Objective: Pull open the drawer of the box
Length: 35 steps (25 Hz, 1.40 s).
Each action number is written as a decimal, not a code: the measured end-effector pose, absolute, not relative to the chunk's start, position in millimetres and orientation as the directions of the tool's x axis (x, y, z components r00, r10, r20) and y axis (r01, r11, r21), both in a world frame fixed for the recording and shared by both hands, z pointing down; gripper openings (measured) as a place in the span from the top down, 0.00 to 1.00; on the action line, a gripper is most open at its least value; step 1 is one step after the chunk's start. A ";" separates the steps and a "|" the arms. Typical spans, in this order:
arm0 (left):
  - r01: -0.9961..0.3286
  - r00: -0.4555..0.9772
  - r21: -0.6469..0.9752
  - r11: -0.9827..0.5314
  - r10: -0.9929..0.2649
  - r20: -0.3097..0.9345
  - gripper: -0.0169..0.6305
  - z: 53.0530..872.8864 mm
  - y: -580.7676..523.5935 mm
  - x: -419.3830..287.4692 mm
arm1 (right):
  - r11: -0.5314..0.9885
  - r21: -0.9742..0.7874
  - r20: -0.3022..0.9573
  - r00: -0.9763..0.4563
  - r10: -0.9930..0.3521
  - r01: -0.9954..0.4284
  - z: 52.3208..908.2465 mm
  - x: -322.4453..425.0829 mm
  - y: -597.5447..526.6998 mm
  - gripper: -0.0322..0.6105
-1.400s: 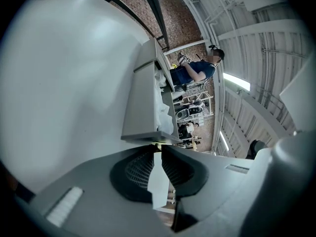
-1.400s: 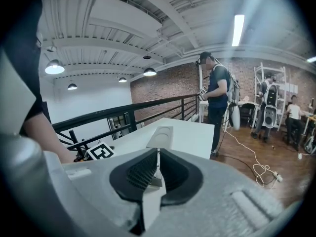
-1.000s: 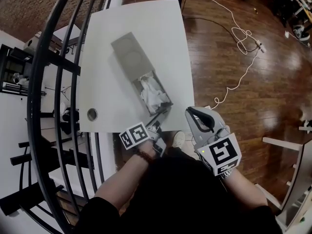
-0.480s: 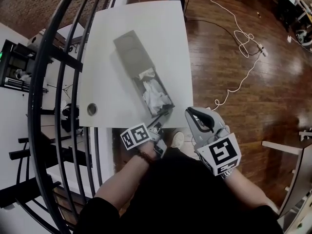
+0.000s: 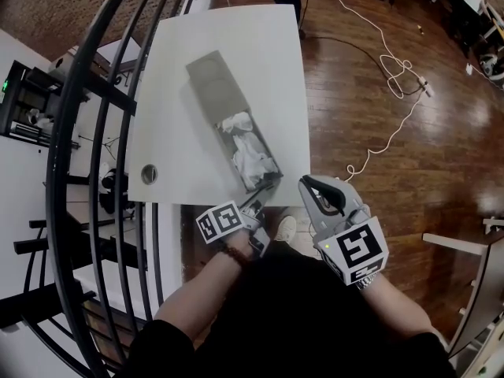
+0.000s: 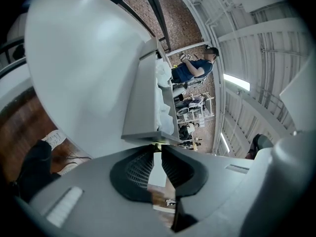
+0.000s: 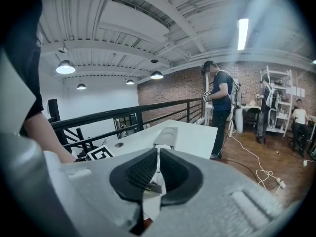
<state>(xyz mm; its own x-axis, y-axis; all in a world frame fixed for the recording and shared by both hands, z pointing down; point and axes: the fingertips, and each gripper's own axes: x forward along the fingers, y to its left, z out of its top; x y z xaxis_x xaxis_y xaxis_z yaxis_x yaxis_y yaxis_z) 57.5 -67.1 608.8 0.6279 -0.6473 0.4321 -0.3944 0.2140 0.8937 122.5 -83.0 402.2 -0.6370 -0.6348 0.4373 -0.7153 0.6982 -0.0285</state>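
A long grey box [image 5: 211, 75] lies slantwise on the white table [image 5: 177, 144]. Its drawer [image 5: 270, 162] stands pulled out toward me, with crumpled white paper [image 5: 247, 153] inside. My left gripper [image 5: 259, 198] is at the table's near edge, shut on the drawer's front end. In the left gripper view the jaws of the left gripper [image 6: 156, 148] pinch the lower edge of the drawer [image 6: 143, 107]. My right gripper [image 5: 307, 184] hovers off the table's near right corner, shut, with nothing between the jaws. The right gripper view looks past the right gripper [image 7: 159, 151] at the box [image 7: 166, 135].
A round hole [image 5: 149, 174] is in the table's near left corner. A black railing [image 5: 83, 124] curves along the left. A white cable [image 5: 392, 61] lies on the wooden floor to the right. A person [image 7: 219, 107] stands beyond the table's far end.
The drawer has slid farther out of the box toward me, and more white paper shows. Both grippers stay in nearly the same place.
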 end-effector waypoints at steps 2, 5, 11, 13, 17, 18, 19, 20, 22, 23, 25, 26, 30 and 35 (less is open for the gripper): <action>-0.398 0.621 0.891 0.220 -0.650 0.438 0.88 609.8 -67.3 56.2 | 0.699 -0.028 0.436 -0.638 -0.635 -0.715 402.3 123.4 -83.1 0.95; -0.403 0.612 0.887 0.225 -0.654 0.444 0.88 610.0 -67.0 55.6 | 0.702 -0.031 0.435 -0.642 -0.632 -0.712 401.0 124.3 -81.8 0.95; -0.416 0.611 0.881 0.226 -0.648 0.455 0.78 608.9 -65.5 56.8 | 0.712 -0.033 0.430 -0.653 -0.624 -0.702 400.7 124.4 -80.6 0.95; -0.417 0.611 0.879 0.229 -0.645 0.458 0.77 608.3 -62.9 57.6 | 0.717 -0.036 0.420 -0.661 -0.621 -0.696 399.2 123.0 -80.6 0.95; -0.428 0.604 0.871 0.242 -0.640 0.475 0.77 607.6 -54.5 55.2 | 0.731 -0.039 0.410 -0.678 -0.610 -0.681 397.0 118.7 -79.8 0.95; -0.433 0.601 0.867 0.245 -0.639 0.480 0.77 607.3 -51.7 54.2 | 0.737 -0.041 0.407 -0.685 -0.605 -0.675 396.5 117.2 -78.7 0.95; -0.438 0.597 0.864 0.247 -0.639 0.485 0.77 606.7 -48.9 53.1 | 0.742 -0.044 0.405 -0.691 -0.599 -0.669 395.8 115.7 -77.5 0.95; -0.444 0.595 0.861 0.247 -0.638 0.489 0.77 605.5 -46.4 51.9 | 0.747 -0.047 0.402 -0.697 -0.593 -0.663 395.0 114.1 -76.4 0.95; -0.456 0.588 0.856 0.242 -0.640 0.494 0.79 601.5 -42.1 48.4 | 0.755 -0.053 0.398 -0.708 -0.584 -0.653 393.8 111.1 -74.5 0.95; -0.462 0.584 0.854 0.238 -0.643 0.495 0.80 598.9 -40.2 46.1 | 0.759 -0.056 0.397 -0.712 -0.579 -0.648 393.7 109.8 -73.5 0.95; -0.478 0.572 0.848 0.227 -0.652 0.497 0.83 592.7 -37.0 40.1 | 0.766 -0.060 0.395 -0.720 -0.570 -0.640 393.6 106.4 -72.0 0.95; -0.489 0.565 0.844 0.220 -0.657 0.498 0.85 589.1 -35.9 36.2 | 0.770 -0.062 0.393 -0.724 -0.566 -0.635 393.1 103.9 -71.6 0.95; -0.549 0.533 0.818 0.171 -0.682 0.500 0.90 572.5 -34.8 16.1 | 0.782 -0.072 0.381 -0.741 -0.552 -0.619 390.2 89.1 -67.9 0.95; -0.645 0.487 0.760 0.080 -0.723 0.490 0.95 542.0 -42.1 -9.2 | 0.784 -0.054 0.379 -0.739 -0.556 -0.618 386.6 72.3 -62.9 0.96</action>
<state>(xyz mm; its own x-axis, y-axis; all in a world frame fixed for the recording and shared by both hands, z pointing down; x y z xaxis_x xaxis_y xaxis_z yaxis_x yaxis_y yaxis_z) -9.2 -42.1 542.0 0.4871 -0.7231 0.4898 -0.6453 0.0799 0.7597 72.3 -62.9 386.6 -0.7395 -0.5565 0.3788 -0.6179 0.7844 -0.0539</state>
